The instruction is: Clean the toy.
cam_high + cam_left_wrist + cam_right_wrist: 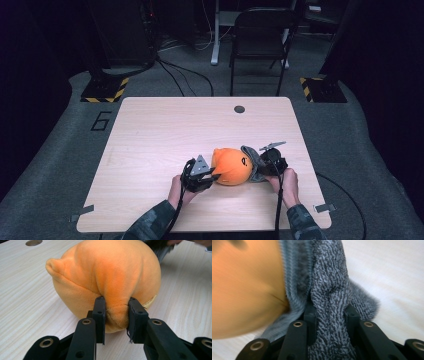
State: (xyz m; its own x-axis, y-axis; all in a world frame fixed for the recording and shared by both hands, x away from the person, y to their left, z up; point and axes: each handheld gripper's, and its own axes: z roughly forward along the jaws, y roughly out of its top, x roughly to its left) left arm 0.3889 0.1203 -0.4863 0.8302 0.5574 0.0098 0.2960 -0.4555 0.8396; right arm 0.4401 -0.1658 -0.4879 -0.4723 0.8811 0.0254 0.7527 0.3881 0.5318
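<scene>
An orange plush toy [231, 166] lies on the light wooden table [165, 130], near its front middle. My left gripper [212, 176] is shut on a fold of the orange plush [110, 282] at its left side; the jaws pinch the fabric [116, 315]. A grey knitted cloth [252, 161] clings to the toy's right side. My right gripper [264, 165] is shut on this grey knit [329, 315], with the orange plush [244, 290] close at the left of that view.
A round cable hole [239, 109] sits in the table's far edge. A black chair [261, 40] stands behind the table, with cables on the floor. Bare tabletop lies to the left and beyond the toy.
</scene>
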